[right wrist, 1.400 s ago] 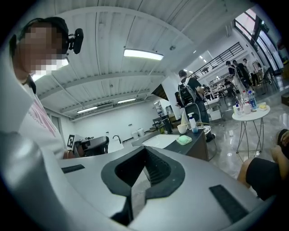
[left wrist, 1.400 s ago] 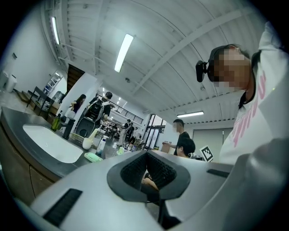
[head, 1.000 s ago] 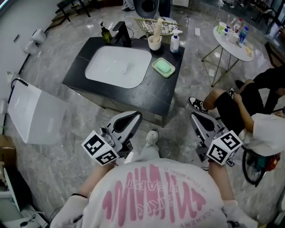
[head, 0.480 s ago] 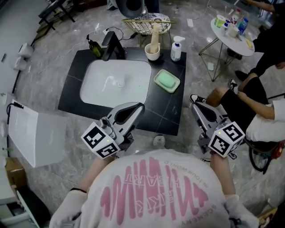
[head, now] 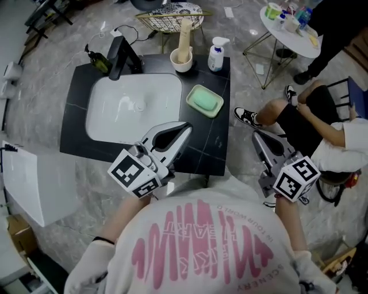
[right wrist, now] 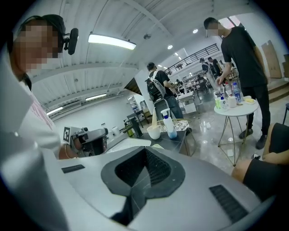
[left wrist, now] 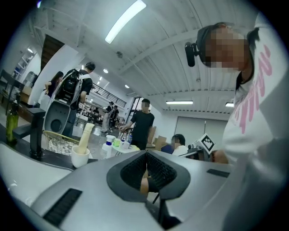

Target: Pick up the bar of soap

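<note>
A pale green bar of soap point(head: 203, 99) lies in a light green dish point(head: 214, 109) on the right part of the black counter point(head: 215, 146), beside the white sink basin point(head: 129, 106). My left gripper point(head: 187, 127) is shut and empty, its tip over the counter's front strip, short of the dish and a little left of it. In the left gripper view that gripper point(left wrist: 146, 155) shows its jaws pressed together. My right gripper point(head: 257, 136) hangs off the counter's right side over the floor; in the right gripper view it point(right wrist: 145, 151) is shut with nothing held.
At the counter's back stand a black faucet point(head: 118, 54), an olive bottle point(head: 99, 60), a white cup with a tube point(head: 181, 57) and a spray bottle point(head: 215, 54). A wire basket point(head: 169, 14) sits behind. A seated person point(head: 310, 123) and a round side table point(head: 293, 26) are at the right.
Both grippers have come forward to the counter. The left tip, before over the floor, now reaches over the counter's front edge. The right one has drawn level with the counter's right side.
</note>
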The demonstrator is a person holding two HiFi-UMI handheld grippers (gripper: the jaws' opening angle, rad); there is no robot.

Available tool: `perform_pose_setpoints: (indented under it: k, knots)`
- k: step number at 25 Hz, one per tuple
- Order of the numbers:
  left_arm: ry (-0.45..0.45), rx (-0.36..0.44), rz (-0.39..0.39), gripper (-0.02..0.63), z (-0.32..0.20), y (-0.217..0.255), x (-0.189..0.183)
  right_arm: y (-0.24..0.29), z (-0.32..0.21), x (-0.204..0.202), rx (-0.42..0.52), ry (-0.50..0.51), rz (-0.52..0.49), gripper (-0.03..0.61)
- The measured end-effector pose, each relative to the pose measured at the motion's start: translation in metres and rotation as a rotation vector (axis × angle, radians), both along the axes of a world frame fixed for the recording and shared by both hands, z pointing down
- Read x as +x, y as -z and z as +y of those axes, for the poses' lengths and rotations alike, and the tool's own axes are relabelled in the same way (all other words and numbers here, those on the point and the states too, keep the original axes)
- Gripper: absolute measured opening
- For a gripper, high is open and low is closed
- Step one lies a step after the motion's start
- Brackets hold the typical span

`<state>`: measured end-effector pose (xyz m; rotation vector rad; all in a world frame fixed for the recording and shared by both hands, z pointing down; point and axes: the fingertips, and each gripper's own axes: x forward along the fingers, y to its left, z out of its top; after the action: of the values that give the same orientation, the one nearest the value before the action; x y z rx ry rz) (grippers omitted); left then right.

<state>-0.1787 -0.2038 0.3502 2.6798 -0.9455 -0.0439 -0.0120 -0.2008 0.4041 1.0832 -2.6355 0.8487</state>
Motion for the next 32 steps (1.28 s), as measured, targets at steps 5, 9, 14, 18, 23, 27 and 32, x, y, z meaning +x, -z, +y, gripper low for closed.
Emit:
perform_pose_setpoints:
  k: [5,9,14,18,23,27,32]
  knots:
    - [0.015,-0.069,-0.118,0.074,-0.034,-0.028,0.016,-0.004,-0.024,-0.003,0.001,0.072,0.029,0.012]
    - [0.035,-0.165,-0.212,0.153,-0.058,-0.055,0.03,-0.003,-0.05,0.006,-0.014,0.095,-0.022,0.012]
    - [0.052,-0.288,-0.349,0.276,-0.088,-0.098,0.046,-0.01,-0.076,0.022,-0.027,0.115,-0.052,0.012]
    - [0.075,-0.368,-0.496,0.325,-0.105,-0.134,0.043,-0.017,-0.087,0.031,-0.044,0.122,-0.088,0.012]
    - [0.017,-0.489,-0.702,0.371,-0.11,-0.175,0.044,-0.028,-0.091,0.046,-0.064,0.106,-0.126,0.012]
    - [-0.022,-0.57,-0.733,0.371,-0.116,-0.19,0.053,-0.035,-0.095,0.059,-0.076,0.096,-0.155,0.012]
    - [-0.061,-0.622,-0.824,0.417,-0.125,-0.197,0.052,-0.042,-0.094,0.064,-0.085,0.087,-0.204,0.012]
